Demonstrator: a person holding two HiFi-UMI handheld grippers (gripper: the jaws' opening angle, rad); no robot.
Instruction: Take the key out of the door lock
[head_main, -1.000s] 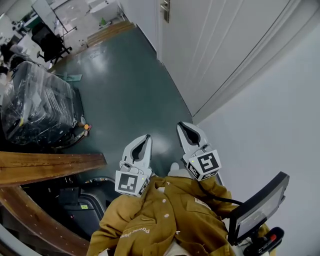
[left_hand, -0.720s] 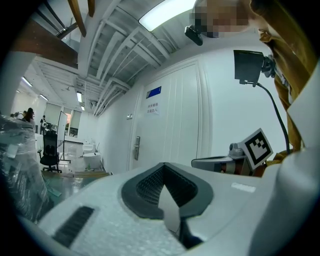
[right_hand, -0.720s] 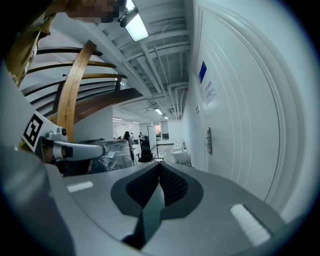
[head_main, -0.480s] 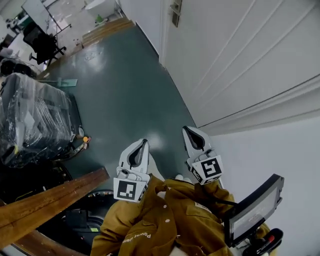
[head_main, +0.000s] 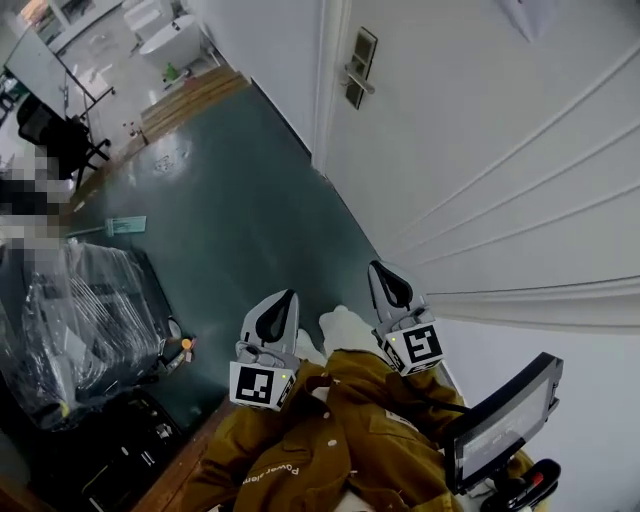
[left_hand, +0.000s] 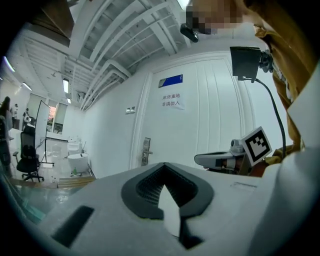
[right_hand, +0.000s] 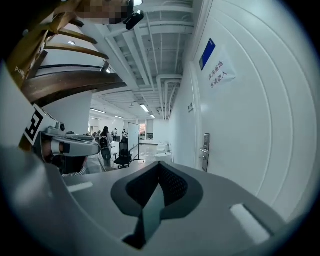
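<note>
My left tool (head_main: 283, 303) and right tool (head_main: 383, 280) wore matt, pale grey plastic shells, with dark ribbed pads (left_hand: 146, 187) that looked rubbery. The door (head_main: 480, 120) was smooth white paint with a soft sheen, and its lock plate (head_main: 358, 68) looked like brushed metal. The dark green floor (head_main: 240, 200) was glossy. My jacket sleeve (head_main: 330, 440) was mustard woven cloth. Clear, shiny film wrapped the bundle (head_main: 80, 320).

White notice (left_hand: 172, 101) on the door (left_hand: 210, 120), ahead of the left tongs (left_hand: 163, 175): "库房重地 非请勿入". Blue plate (left_hand: 170, 81) above it: illegible. Jacket (head_main: 300, 450) behind the tongs: "Power", remainder unclear.
</note>
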